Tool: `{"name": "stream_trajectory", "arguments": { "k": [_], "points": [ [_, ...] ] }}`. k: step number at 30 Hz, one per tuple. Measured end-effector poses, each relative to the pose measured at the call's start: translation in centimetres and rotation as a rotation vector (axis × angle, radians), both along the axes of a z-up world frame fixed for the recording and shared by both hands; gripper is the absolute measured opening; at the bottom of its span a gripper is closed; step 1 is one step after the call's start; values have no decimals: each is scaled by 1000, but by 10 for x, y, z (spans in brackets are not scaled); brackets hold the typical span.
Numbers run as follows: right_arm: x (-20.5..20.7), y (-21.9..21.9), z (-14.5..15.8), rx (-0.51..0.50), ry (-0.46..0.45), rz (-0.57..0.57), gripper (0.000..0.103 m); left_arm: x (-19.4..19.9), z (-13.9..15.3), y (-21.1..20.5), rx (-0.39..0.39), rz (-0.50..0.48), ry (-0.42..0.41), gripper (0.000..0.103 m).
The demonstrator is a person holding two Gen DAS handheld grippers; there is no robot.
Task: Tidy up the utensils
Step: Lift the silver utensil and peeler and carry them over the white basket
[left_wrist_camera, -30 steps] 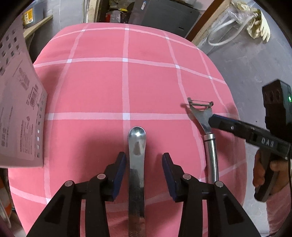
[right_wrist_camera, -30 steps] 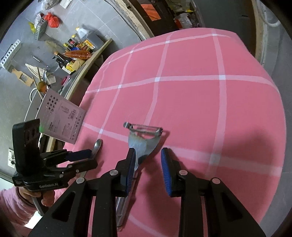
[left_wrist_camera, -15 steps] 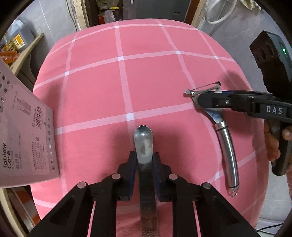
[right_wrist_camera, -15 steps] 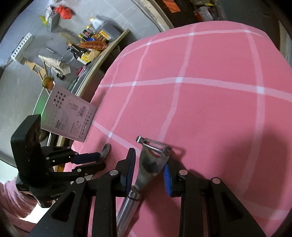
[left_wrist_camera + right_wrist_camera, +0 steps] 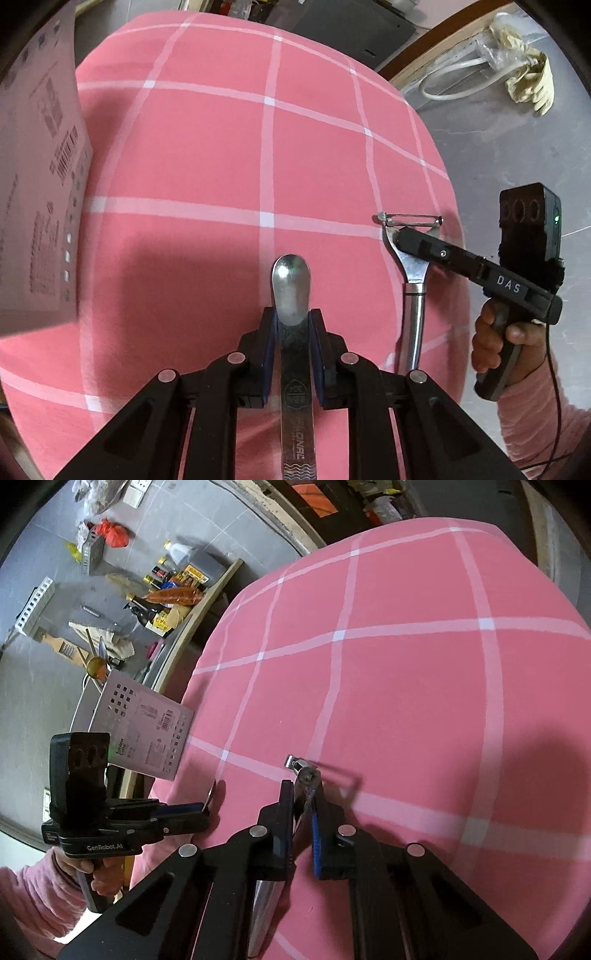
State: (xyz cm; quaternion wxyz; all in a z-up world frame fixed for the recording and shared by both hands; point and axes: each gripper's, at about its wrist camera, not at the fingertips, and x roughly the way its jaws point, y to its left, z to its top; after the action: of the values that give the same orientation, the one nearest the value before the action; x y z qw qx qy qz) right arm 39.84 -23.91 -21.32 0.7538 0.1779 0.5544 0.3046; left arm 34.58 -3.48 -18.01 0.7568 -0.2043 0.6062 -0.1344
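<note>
A: Start nearest. What has the left gripper [image 5: 291, 326] got?

B: A spoon [image 5: 292, 295]. Both pads pinch the neck just behind the bowl; the bowl sticks out ahead of the fingertips and the flat handle runs back under the gripper toward the camera.

A: And the right gripper [image 5: 303, 805]?

B: Its jaws have just been closing, and the peeler [image 5: 410, 258] is between them. They now pinch the flat metal yoke just behind the blade, which pokes out past the tips; the round handle trails back beneath the fingers. From the right wrist the yoke looks turned on edge, though that view is cramped, so I would not swear to the tilt.

A: So the step is lifting both?

B: I'd judge so. Raise them straight up off the pink checked cloth [image 5: 207, 155] and keep the grips firm, since both handles hang behind the pinch and will want to swing down.

A: Where do they go?

B: Probably the grey tableware case [image 5: 147, 723], beyond the left gripper at the cloth's far left edge. Carry the spoon over first and keep the two grippers apart on the way.
</note>
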Motion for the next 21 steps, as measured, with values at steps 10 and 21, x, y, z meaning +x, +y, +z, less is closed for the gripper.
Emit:
{"name": "stream_trajectory", "arguments": {
  "k": [10, 21],
  "points": [
    [-28, -4, 19, 31, -41, -79, 4, -10, 3, -11, -32, -2, -82, 16],
    [-56, -12, 40, 53, -92, -154, 3, -47, 34, -16, -46, -50, -256, 16]
  ]
}}
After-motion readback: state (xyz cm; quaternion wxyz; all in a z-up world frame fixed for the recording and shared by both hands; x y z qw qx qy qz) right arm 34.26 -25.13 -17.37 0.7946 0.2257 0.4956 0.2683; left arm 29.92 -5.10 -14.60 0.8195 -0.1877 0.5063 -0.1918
